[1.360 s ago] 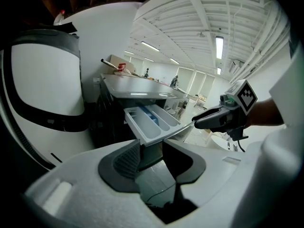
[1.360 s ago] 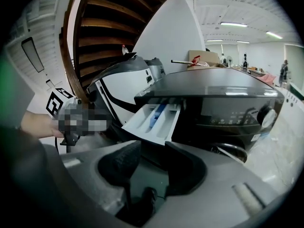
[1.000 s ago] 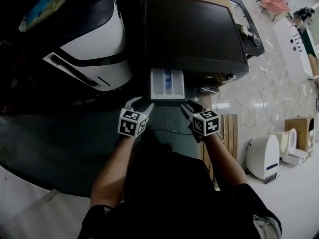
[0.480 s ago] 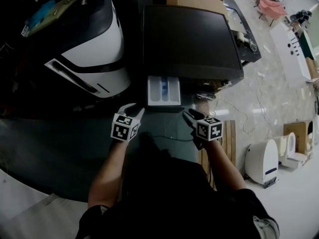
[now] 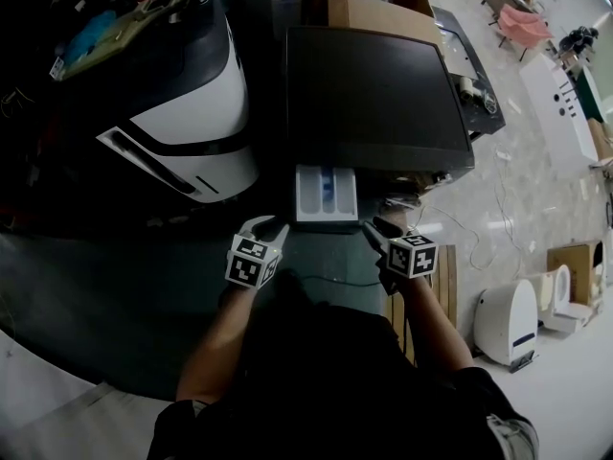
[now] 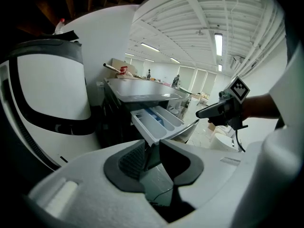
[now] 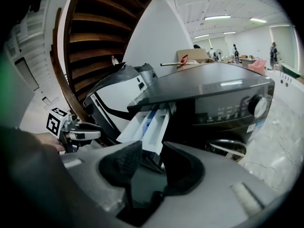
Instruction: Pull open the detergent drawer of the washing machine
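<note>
The dark washing machine (image 5: 374, 94) has its white detergent drawer (image 5: 326, 192) pulled out toward me, with blue inserts showing inside. My left gripper (image 5: 271, 226) hovers just left of the drawer's front corner. Its jaws have just been closing; they are still open with nothing between them. In the left gripper view the drawer (image 6: 154, 122) lies beyond the left gripper (image 6: 153, 153). My right gripper (image 5: 381, 228) is open and empty, just right of the drawer front. The right gripper view shows the drawer (image 7: 145, 125) past the right gripper (image 7: 152, 158), with no contact.
A large white and black machine (image 5: 182, 103) stands close on the left. A cardboard box (image 5: 369, 8) sits behind the washer. Cables (image 5: 479, 218) trail over the pale floor at right, near a wooden pallet (image 5: 445, 266) and a small white appliance (image 5: 503, 319).
The left gripper's jaws have narrowed. Both grippers stay in front of the pulled-out drawer, barely shifted. The drawer has not moved.
</note>
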Tool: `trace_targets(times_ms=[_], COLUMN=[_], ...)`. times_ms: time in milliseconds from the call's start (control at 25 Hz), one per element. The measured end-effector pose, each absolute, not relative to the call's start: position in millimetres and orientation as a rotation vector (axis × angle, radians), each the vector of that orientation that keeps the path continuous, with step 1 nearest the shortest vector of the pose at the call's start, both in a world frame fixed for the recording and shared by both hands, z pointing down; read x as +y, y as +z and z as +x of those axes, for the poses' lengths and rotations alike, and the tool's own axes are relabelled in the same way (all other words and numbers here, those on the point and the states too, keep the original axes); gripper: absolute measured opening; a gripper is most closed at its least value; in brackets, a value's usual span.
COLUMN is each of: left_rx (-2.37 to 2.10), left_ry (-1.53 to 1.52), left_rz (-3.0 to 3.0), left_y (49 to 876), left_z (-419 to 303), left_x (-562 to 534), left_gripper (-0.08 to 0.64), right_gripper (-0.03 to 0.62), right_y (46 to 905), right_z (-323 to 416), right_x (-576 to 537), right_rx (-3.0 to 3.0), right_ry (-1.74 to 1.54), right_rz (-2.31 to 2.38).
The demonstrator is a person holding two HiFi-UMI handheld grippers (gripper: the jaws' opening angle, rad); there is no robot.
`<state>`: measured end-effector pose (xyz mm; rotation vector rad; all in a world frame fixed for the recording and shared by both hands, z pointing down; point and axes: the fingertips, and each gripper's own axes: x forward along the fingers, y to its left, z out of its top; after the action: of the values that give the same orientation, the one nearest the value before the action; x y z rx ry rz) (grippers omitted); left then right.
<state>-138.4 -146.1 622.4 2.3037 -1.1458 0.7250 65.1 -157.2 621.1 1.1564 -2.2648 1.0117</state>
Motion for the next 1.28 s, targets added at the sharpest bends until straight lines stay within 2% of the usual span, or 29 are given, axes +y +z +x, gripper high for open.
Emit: trace_targets(times_ms=[240,680,1040,1280], left_rx=[-1.191,-1.344,-1.472,-1.558], left_ry=[0.669,0.574,0.507,0.438], left_rz=[2.345,2.371,2.36,2.34], left_y=[603.8,552.7,501.6,472.6], left_z=[-150.2,-152.3,-130.6,-112.7], left_x=[-158.6,-175.1,-188.3,-212.8], left_gripper=[0.074,0.014,0.011,0.011], right_gripper=[0.125,0.091,0.007,0.003], right_y=[588.2,546.8,496.5,476.1], right_z=[57.7,54.8,74.5,100.9], right_x=[-180.7,-192.5,-214.6,-229.3], right_rx=[-2.348,-2.466,-2.626,-2.683], right_ry=[0.83,0.724,0.614,0.591], right_rz=[1.2,1.144,1.028,1.001])
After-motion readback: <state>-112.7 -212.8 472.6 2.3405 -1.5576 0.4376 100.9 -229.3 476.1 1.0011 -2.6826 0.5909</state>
